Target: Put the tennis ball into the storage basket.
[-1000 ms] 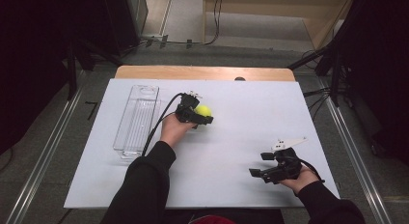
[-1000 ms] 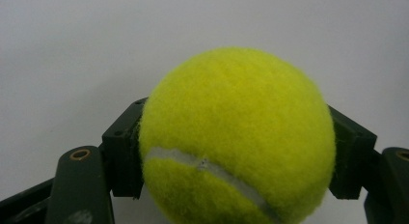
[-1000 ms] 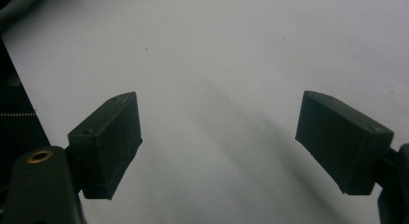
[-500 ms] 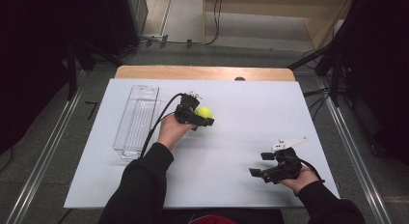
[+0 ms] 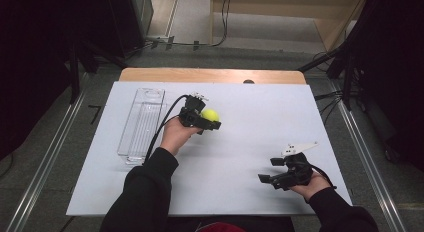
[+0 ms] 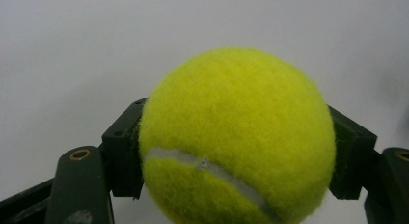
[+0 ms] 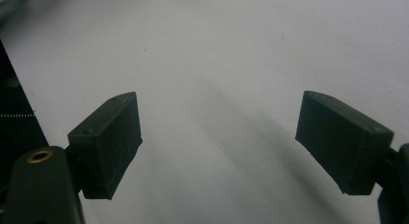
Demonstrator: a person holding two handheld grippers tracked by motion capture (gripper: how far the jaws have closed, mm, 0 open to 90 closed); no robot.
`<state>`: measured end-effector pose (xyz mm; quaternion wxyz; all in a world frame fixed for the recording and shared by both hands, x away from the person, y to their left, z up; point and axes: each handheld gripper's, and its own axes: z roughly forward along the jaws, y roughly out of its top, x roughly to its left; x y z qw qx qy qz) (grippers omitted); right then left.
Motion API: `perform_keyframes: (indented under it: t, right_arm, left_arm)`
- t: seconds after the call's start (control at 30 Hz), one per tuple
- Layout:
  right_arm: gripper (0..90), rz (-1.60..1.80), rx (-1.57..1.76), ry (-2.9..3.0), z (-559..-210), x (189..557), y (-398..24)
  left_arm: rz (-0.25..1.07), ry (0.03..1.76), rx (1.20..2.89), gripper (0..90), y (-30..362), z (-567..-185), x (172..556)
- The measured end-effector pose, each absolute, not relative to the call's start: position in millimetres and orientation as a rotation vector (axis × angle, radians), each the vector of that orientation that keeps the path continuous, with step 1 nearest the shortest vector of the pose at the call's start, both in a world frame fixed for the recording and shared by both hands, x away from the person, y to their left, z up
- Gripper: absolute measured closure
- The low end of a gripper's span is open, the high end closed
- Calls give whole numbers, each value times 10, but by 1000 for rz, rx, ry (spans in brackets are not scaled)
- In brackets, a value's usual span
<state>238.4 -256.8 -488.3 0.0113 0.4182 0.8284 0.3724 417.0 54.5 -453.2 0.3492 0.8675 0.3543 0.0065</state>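
Observation:
A yellow tennis ball [image 5: 210, 114] sits between the jaws of my left gripper [image 5: 209, 118] near the middle of the white table top. In the left gripper view the tennis ball [image 6: 236, 137] is squeezed between both black pads, and my left gripper [image 6: 236, 156] is shut on it. My right gripper [image 5: 267, 171] rests low at the front right of the table, jaws pointing left. In the right gripper view my right gripper [image 7: 219, 142] is open with bare white surface between its pads.
A clear plastic tray [image 5: 141, 123] lies lengthwise at the left of the white sheet [image 5: 260, 122], a short way left of my left hand. A wooden table edge [image 5: 210, 75] runs along the back. Metal rails [image 5: 370, 157] flank both sides.

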Motion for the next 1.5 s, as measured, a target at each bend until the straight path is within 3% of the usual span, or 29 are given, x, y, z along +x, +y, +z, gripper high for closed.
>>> perform_keyframes:
  t: [1.5]
  right_arm:
    - [141,1168,1305,2575,-4877,2391,-2582]
  left_arm:
    - [-5,924,2208,266,811,-4132,4134]
